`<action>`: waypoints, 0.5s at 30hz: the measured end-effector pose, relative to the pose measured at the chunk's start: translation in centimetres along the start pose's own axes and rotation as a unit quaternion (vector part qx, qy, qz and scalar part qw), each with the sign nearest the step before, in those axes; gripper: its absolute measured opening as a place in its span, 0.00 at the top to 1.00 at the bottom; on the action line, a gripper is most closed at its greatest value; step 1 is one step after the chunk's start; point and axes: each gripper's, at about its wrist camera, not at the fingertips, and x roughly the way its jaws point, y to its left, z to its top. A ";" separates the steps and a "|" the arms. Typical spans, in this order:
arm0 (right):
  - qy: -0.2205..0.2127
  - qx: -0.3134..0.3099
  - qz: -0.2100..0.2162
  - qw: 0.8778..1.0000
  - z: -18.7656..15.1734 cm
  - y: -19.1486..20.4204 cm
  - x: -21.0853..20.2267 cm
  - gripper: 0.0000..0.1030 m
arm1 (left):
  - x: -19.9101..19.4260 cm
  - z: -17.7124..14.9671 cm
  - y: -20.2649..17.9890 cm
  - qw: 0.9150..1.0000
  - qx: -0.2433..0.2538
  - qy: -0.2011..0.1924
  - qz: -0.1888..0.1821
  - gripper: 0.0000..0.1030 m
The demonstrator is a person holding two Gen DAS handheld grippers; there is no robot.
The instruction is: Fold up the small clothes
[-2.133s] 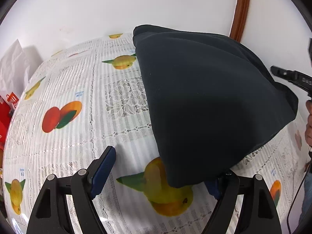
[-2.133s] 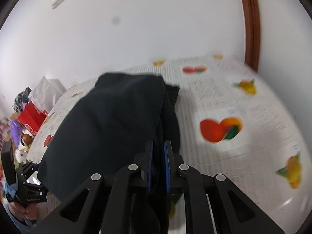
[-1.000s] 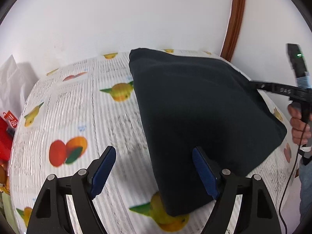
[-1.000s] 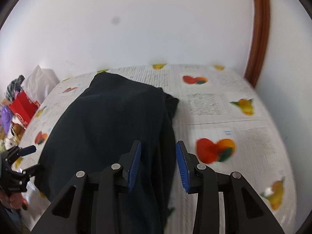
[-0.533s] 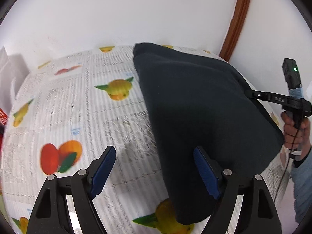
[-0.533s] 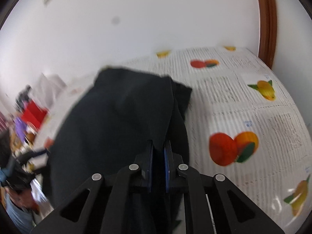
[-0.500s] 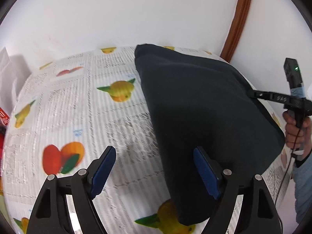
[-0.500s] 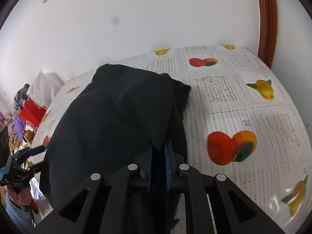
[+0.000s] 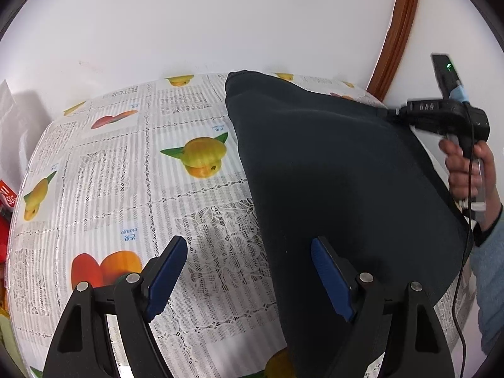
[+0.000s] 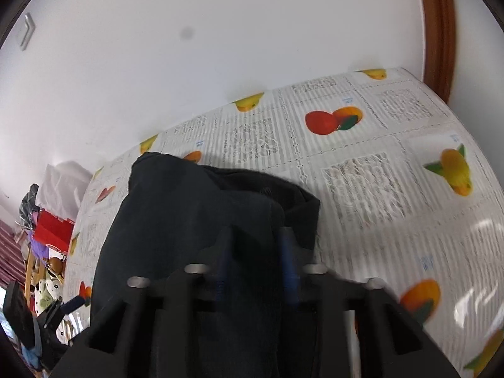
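Note:
A dark folded garment (image 9: 330,173) lies on the fruit-print tablecloth (image 9: 132,189). My left gripper (image 9: 249,271) is open and empty; its right blue pad (image 9: 329,278) sits over the garment's near left edge, its left pad (image 9: 165,274) over bare cloth. In the right wrist view the garment (image 10: 189,220) fills the lower middle. My right gripper (image 10: 256,252) is open, blurred, with its fingers astride the garment's near edge. It also shows in the left wrist view (image 9: 441,110), held by a hand at the garment's far right side.
A white wall stands close behind the table. A brown wooden door frame (image 9: 397,31) rises at the back right. A red bag and clutter (image 10: 47,230) lie off the table's left end. A white plastic bag (image 10: 63,179) sits by the wall.
My right gripper, shut on the garment's edge half a second ago, now stands open over it. My left gripper stays open and has shifted slightly closer to the table.

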 end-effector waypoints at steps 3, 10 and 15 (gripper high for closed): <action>-0.072 -0.038 0.006 0.997 0.1 0.9 -1.6 0.92 | 0.0 0.0 0.2 1.000 -0.002 0.002 -0.006 0.22; -0.048 -0.052 -0.062 0.996 -1.6 1.2 -3.4 0.71 | -0.5 -0.5 0.2 1.000 -0.002 0.001 -0.013 0.23; -0.044 -0.073 -0.055 0.995 -6.5 0.8 -7.9 0.69 | -1.3 -2.2 -0.2 0.998 -0.019 0.011 -0.060 0.24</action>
